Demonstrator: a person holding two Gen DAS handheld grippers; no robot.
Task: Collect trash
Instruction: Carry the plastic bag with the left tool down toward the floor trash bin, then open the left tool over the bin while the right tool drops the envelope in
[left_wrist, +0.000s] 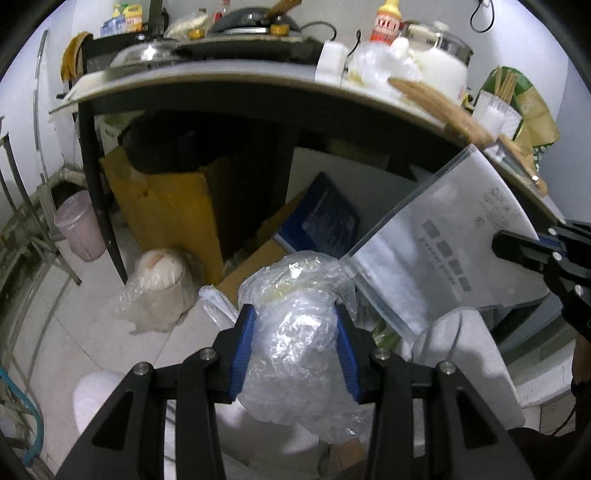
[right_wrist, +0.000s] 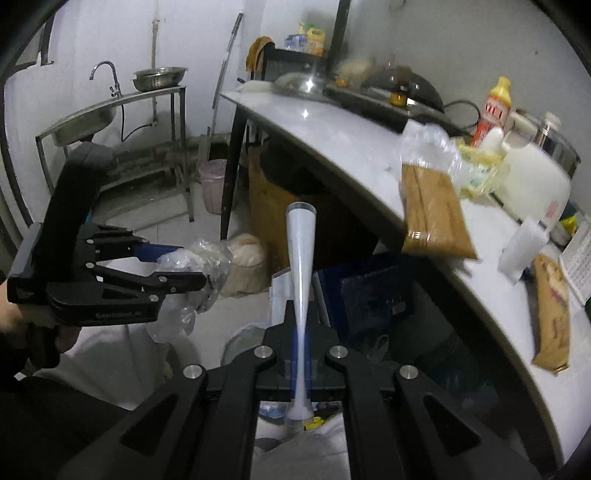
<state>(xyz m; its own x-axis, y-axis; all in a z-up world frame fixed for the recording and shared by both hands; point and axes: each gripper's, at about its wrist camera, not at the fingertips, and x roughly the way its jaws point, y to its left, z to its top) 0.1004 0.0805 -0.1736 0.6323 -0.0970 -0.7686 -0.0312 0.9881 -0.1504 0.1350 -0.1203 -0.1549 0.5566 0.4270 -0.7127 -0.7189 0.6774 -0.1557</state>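
While my left gripper (left_wrist: 293, 350) clamped its fingers on a crumpled plastic bag (left_wrist: 295, 332) below the worktop (right_wrist: 332, 136), my right gripper (right_wrist: 301, 354) pinched a flat pouch (left_wrist: 443, 240) edge-on, long axis pointing forward

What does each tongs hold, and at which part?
Left tongs: crumpled clear plastic wrap, gripped around its middle. Right tongs: flat frosted pouch, pinched at one edge.

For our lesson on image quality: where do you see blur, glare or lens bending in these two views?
Left wrist view: the table edge bows from fisheye bending; glare glints on the crumpled plastic in the left claw. Right wrist view: the brown packet on the table is smeared.
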